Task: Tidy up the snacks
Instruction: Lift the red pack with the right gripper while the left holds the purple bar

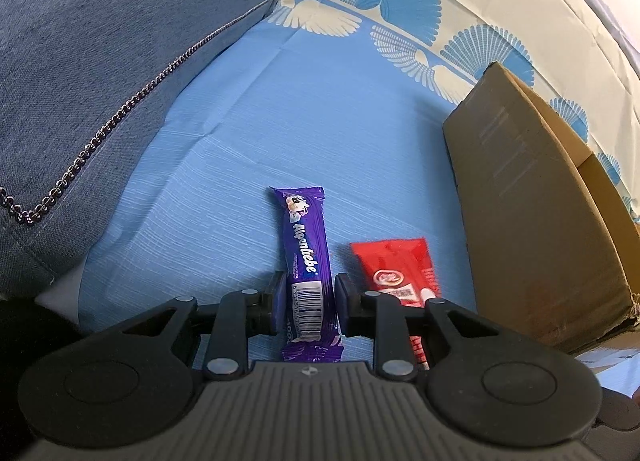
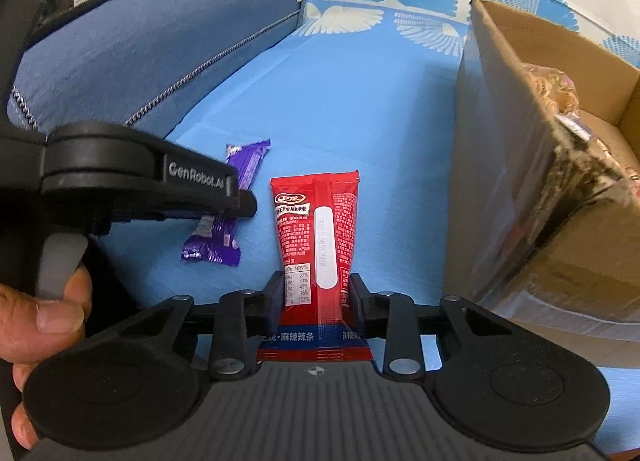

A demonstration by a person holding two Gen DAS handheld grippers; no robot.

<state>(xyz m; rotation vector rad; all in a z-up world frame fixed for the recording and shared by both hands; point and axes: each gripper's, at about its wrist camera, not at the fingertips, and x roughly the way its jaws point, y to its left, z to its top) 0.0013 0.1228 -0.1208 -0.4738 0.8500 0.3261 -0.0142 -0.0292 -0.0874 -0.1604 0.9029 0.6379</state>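
Note:
A purple Alpenliebe candy stick (image 1: 306, 257) lies on the blue sheet, and my left gripper (image 1: 308, 301) has its jaws closed against both sides of it. A red spicy-strip packet (image 2: 320, 245) lies to its right, and my right gripper (image 2: 314, 297) has its pads pressed on its sides. The red packet also shows in the left wrist view (image 1: 400, 273). The purple stick (image 2: 224, 213) shows in the right wrist view, partly hidden under the left gripper's body (image 2: 136, 185).
An open cardboard box (image 2: 520, 165) stands at the right with wrapped snacks (image 2: 560, 89) inside; it also shows in the left wrist view (image 1: 528, 213). A blue cushion (image 1: 100, 73) with a chain trim lies at the left. The bed sheet (image 1: 320, 121) is blue with fan patterns.

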